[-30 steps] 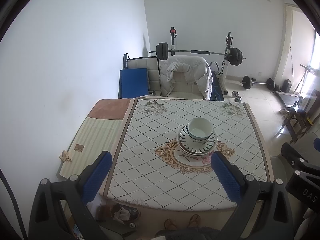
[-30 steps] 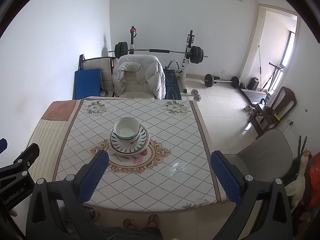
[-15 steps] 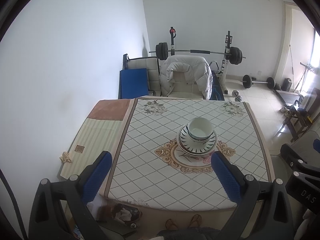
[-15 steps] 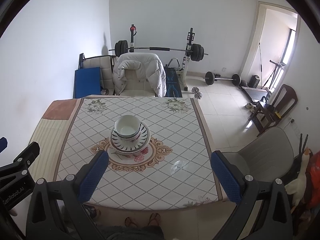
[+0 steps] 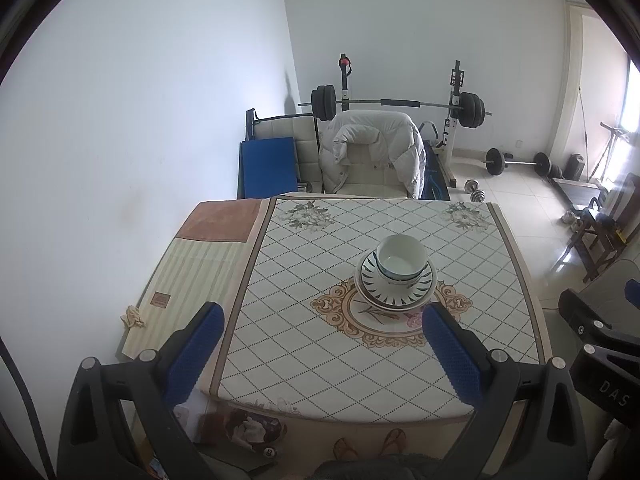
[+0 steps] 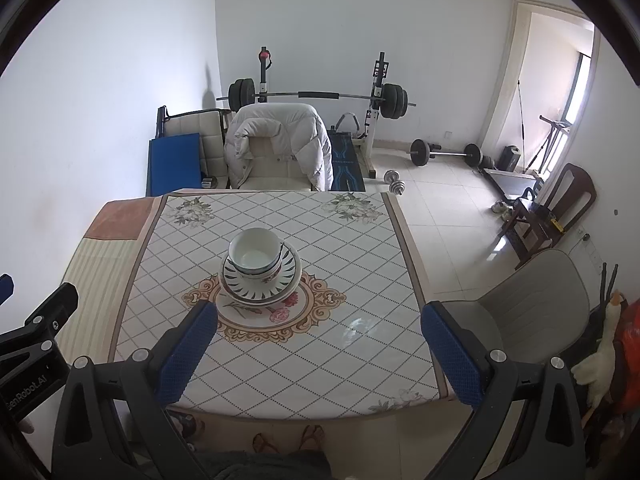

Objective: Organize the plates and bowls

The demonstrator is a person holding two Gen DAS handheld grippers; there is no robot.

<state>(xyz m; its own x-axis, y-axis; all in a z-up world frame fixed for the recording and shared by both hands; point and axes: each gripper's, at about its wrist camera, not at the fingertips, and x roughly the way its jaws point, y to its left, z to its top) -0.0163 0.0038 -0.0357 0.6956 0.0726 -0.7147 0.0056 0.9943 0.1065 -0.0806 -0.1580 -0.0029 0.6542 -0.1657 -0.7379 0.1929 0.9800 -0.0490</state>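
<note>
Both claws, left claw [image 5: 322,340] and right claw [image 6: 319,340], gape empty, barely shifted since a second ago; bowls [image 6: 256,256] stay stacked on plates [image 6: 260,282] mid-frame on the worktop [image 6: 320,340]. Organizing looks finished.

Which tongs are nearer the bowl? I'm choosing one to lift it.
Hard to call: both hang back, open. The bowl sits ahead-right of the left tongs and ahead-left of the right tongs.

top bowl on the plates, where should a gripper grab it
Grip the top bowl by its rim, one finger inside, one outside, coming from above on the near side. It sits upright and nested in a second bowl on the plates, so its lower wall is hidden.
</note>
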